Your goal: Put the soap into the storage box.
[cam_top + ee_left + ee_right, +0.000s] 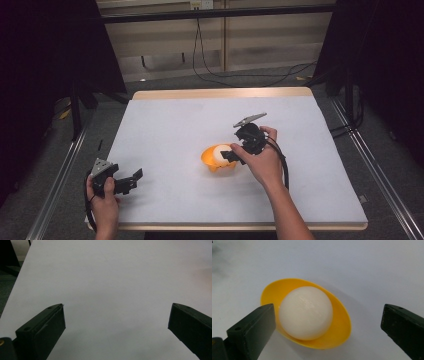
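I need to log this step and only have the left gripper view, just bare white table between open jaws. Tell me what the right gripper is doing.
Observer: The right gripper hangs over a yellow bowl, jaws wide apart.
Operator: Say what is in the bowl.
Observer: A white ball sits in it, with neither jaw pressing on it.
Operator: Place my gripper.
Observer: The left gripper is near the table's front left corner, far from the bowl.
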{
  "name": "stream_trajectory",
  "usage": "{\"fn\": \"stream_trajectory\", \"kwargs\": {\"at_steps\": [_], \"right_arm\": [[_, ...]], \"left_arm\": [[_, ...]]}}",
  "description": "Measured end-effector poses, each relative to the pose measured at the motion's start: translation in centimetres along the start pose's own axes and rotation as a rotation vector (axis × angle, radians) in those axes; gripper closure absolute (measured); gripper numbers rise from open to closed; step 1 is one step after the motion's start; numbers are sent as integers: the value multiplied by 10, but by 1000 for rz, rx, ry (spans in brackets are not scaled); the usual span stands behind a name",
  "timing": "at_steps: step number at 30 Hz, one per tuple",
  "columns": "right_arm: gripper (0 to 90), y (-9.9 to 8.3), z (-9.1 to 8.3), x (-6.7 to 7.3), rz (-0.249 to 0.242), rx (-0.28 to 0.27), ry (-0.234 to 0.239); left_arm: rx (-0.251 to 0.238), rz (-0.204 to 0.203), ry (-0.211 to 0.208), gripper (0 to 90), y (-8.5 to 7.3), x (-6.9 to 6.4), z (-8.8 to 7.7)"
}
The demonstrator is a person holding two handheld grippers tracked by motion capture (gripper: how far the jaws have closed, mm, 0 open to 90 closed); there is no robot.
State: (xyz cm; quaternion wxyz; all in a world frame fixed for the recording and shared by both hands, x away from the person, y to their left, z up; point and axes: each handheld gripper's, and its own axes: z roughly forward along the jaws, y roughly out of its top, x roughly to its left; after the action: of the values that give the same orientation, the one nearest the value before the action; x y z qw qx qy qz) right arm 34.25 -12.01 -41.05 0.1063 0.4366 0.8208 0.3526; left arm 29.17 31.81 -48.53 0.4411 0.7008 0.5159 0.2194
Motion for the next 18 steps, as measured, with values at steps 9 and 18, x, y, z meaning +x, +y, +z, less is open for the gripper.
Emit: {"fn": "stream_trajectory", "kwargs": {"at_steps": [9, 18], "right_arm": [[0, -14, -16, -18, 24, -36, -21], [0, -28, -30, -34, 47, -50, -57]], "left_arm": [[-2, -2, 0, 9, 0, 0, 0], [-2, 0, 1, 9, 0, 0, 0]]}}
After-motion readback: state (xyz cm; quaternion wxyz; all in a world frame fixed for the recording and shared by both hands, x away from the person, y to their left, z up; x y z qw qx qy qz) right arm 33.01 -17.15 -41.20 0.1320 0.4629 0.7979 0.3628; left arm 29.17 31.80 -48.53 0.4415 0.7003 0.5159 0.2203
